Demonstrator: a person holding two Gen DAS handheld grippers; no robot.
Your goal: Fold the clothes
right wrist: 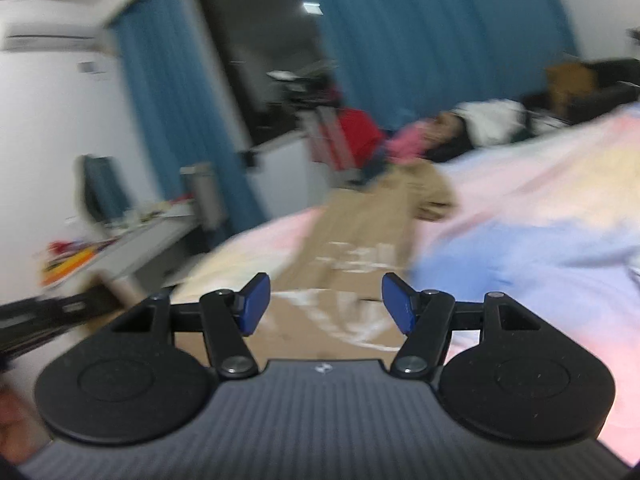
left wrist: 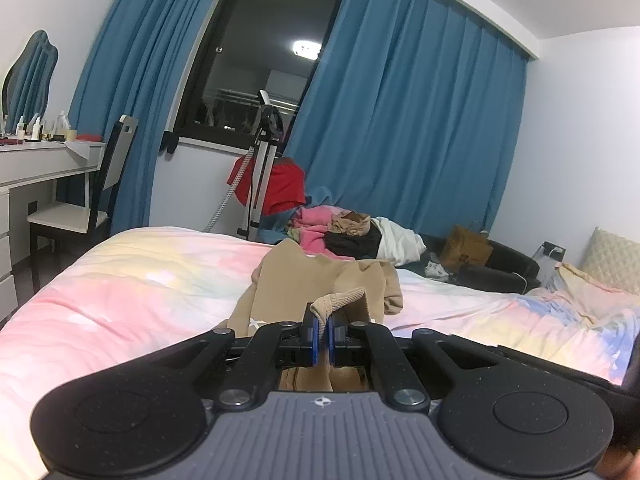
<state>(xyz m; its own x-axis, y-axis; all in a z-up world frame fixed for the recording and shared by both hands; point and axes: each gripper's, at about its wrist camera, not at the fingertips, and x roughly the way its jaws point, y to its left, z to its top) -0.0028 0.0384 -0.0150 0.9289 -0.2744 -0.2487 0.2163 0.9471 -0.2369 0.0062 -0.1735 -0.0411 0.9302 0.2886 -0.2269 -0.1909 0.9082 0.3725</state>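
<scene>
Bedroom, night outside the dark window (left wrist: 256, 60), blue curtains (left wrist: 404, 120) on both sides. Bed (left wrist: 132, 280) with a pastel pink, yellow and blue cover fills the lower half of both views. Tan garment (left wrist: 316, 280) lies spread at centre frame in the left wrist view, running away from the camera; some white print shows on it near the gripper. Left gripper (left wrist: 325, 330) at lower centre, blue pads pressed together on a ribbed tan edge of that garment, the fabric bunched and lifted just above the fingertips. Right wrist view is heavily blurred: right gripper (right wrist: 325, 306) at lower centre, jaws spread wide, nothing between them, hovering over the same tan garment (right wrist: 360, 232), which stretches toward the upper centre with white lettering visible. Pile of clothes (left wrist: 352, 232), pink, black and white, at the far edge of the bed, centre right. Red cloth (left wrist: 276, 188) behind a tripod (left wrist: 260, 176) below the window. White desk (left wrist: 44, 160) with bottles and a chair (left wrist: 80, 204) at the left edge.
</scene>
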